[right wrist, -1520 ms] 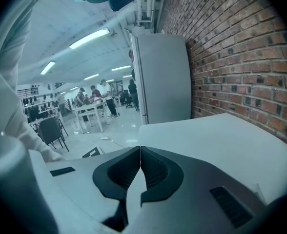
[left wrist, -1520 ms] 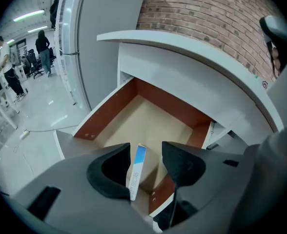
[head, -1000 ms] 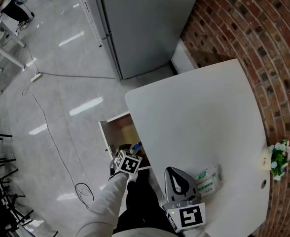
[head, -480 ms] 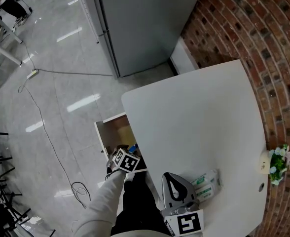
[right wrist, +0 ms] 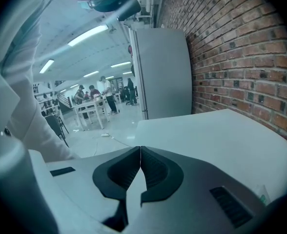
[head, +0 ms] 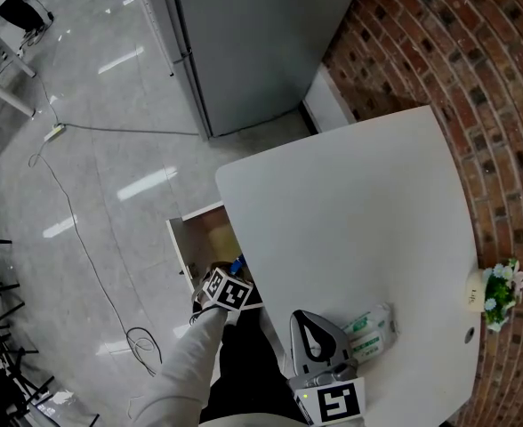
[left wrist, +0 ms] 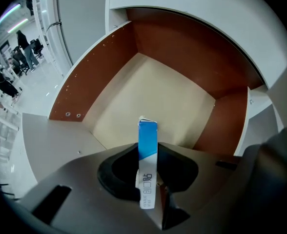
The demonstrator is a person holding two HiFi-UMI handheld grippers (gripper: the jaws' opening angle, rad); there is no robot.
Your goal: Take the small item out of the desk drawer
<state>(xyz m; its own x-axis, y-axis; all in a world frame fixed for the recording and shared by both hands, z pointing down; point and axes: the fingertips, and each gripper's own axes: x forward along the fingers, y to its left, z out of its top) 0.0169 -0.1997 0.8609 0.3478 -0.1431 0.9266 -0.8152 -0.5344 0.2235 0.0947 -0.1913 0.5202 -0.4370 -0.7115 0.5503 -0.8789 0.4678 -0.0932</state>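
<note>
The desk drawer [head: 204, 231] stands pulled out under the white desk [head: 350, 194]; its pale floor [left wrist: 153, 96] and brown walls look bare. My left gripper [left wrist: 147, 156] reaches into the drawer, at the drawer's near end in the head view [head: 234, 272]. A small blue-and-white box [left wrist: 147, 140] stands upright between its jaws, which are closing with the pads against the box's sides. My right gripper [head: 313, 317] hovers over the desk's near edge, shut and empty [right wrist: 140, 152], beside a green-and-white packet [head: 374, 326].
A grey cabinet [head: 253, 43] stands beyond the desk against the brick wall [head: 457, 52]. A small potted plant [head: 500, 294] sits at the desk's right edge. A cable [head: 92, 256] trails over the glossy floor left of the drawer. People and tables show far off [right wrist: 92, 101].
The view shifted slightly; the left gripper has stayed at the drawer's near end. The right gripper has kept its place by the packet.
</note>
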